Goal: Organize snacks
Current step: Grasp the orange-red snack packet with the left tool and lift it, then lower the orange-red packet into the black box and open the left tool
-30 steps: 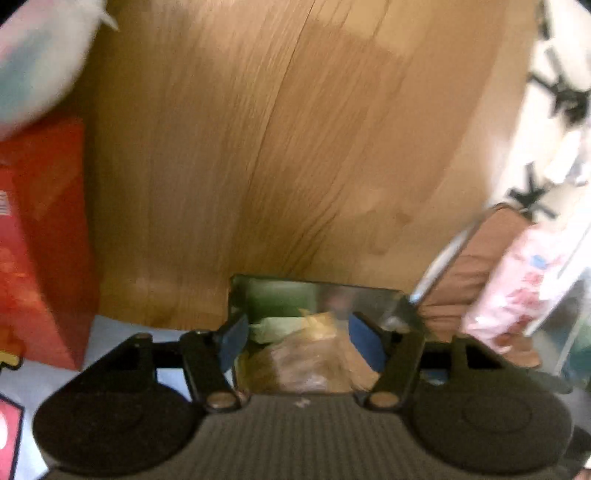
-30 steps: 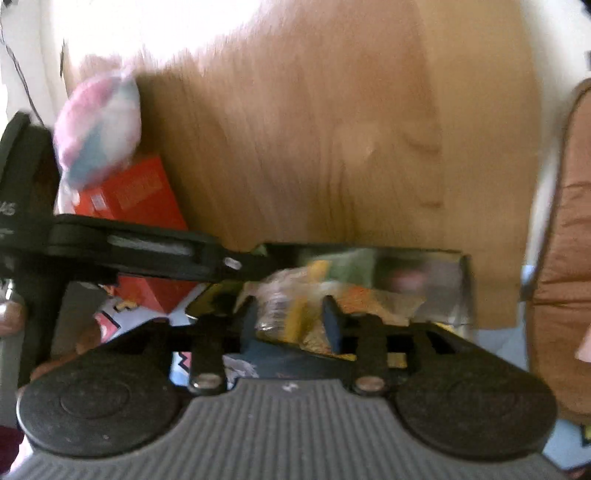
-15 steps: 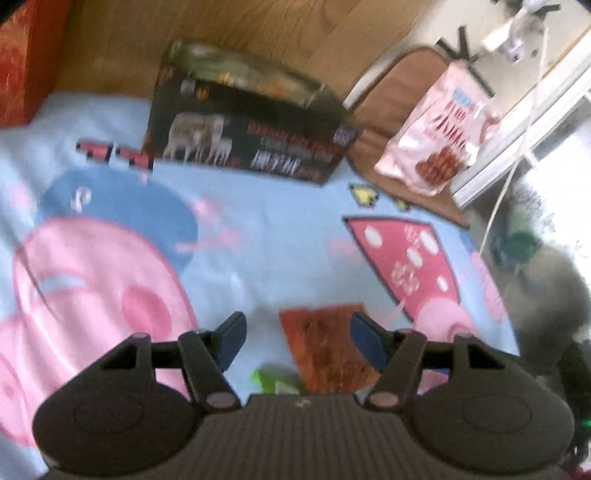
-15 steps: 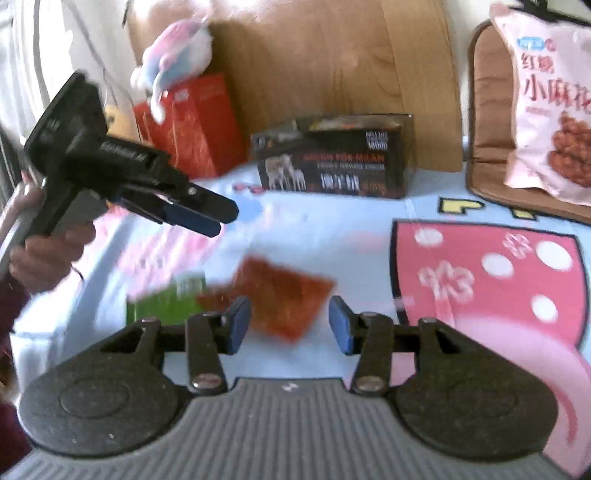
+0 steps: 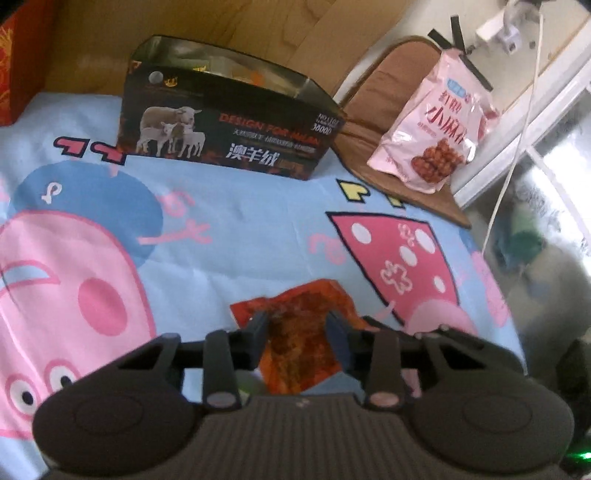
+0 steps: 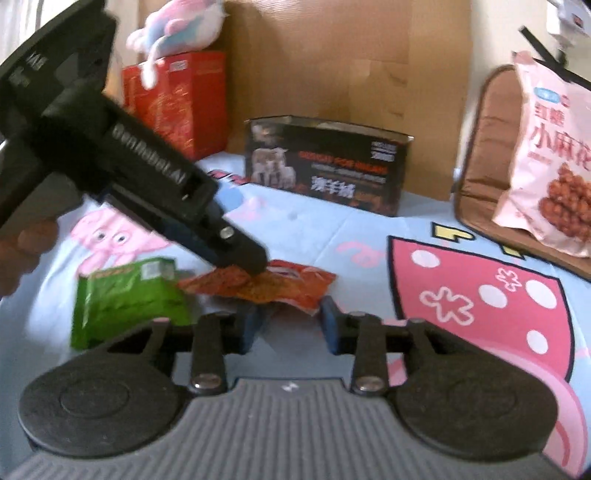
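An orange-red snack packet point(image 5: 299, 332) lies flat on the cartoon bedsheet point(image 5: 221, 229); it also shows in the right wrist view point(image 6: 273, 286). My left gripper point(image 5: 297, 325) is open, its fingers either side of the packet's middle, tips down on it; the right wrist view shows it point(image 6: 243, 258) from the side. A green snack packet point(image 6: 125, 295) lies left of the orange one. My right gripper point(image 6: 290, 317) is open and empty, just short of the orange packet's near edge. A black open-top box point(image 5: 229, 125) with snacks inside stands at the back, also in the right wrist view point(image 6: 325, 166).
A pink snack bag point(image 5: 436, 122) leans on a brown cushion point(image 5: 391, 92) at the right. A red box point(image 6: 173, 99) with a plush toy point(image 6: 177, 22) on top stands at the back left. A wooden board point(image 6: 351, 55) rises behind the black box.
Both grippers swung back from over the black box to the sheet. The left gripper has come down around the orange packet; the right has moved close to its near edge.
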`<act>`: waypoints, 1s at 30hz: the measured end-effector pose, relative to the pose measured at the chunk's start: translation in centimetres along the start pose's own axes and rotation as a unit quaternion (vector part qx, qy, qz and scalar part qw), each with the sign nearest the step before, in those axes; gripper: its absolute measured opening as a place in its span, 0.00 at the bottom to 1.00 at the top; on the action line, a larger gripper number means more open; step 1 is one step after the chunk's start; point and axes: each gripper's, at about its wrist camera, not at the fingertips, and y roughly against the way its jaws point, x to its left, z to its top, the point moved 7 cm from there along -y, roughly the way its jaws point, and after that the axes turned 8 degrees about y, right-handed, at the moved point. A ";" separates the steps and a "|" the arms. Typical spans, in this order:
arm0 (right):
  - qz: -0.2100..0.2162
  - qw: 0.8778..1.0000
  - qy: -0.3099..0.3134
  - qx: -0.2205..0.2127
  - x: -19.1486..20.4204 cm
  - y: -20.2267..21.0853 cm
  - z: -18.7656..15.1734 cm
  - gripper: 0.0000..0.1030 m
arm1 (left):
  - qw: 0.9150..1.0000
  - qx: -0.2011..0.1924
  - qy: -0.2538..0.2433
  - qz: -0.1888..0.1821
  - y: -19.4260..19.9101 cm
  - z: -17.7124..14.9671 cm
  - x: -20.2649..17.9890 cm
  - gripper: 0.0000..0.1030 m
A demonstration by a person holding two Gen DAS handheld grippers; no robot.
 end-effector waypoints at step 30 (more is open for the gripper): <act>-0.025 0.986 0.162 0.000 1.1 -0.7 1.7 0.04 | 0.997 -0.011 0.069 -0.013 3.1 2.1 3.4 0.62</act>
